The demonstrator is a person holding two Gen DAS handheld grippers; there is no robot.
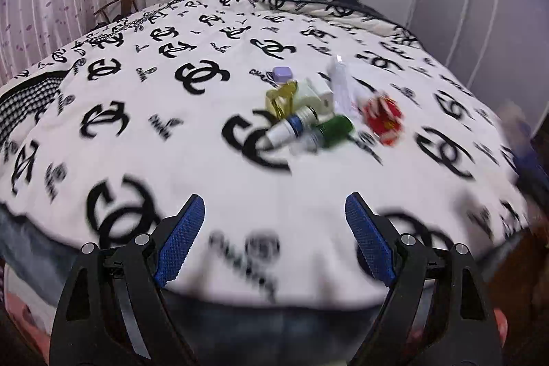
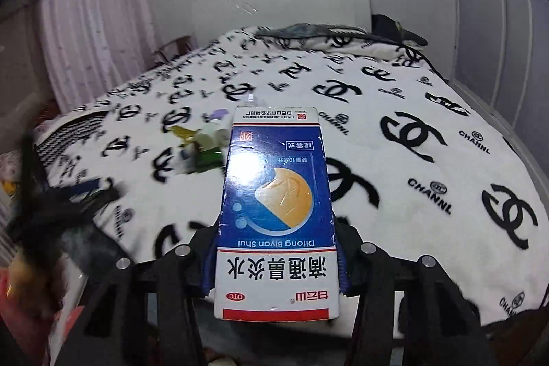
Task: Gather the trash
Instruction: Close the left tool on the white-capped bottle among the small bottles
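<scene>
A pile of trash lies on the bed: a yellow bottle with a lilac cap [image 1: 281, 91], a white and blue tube [image 1: 286, 129], a green bottle [image 1: 334, 130], a white box [image 1: 317, 93], a red wrapper [image 1: 382, 119] and a white paper strip [image 1: 341, 84]. My left gripper [image 1: 274, 222] is open and empty, above the near edge of the bed, short of the pile. My right gripper [image 2: 276, 249] is shut on a blue and white medicine box [image 2: 276, 211] and holds it above the bed edge. The pile [image 2: 202, 146] shows left of the box.
The bed has a white blanket with black logos [image 1: 171, 132]. A dark pillow [image 2: 308, 30] lies at the head of the bed. A wooden chair [image 1: 118, 6] stands by the pink curtain at the far left. The other gripper, blurred, shows at the left [image 2: 61, 211].
</scene>
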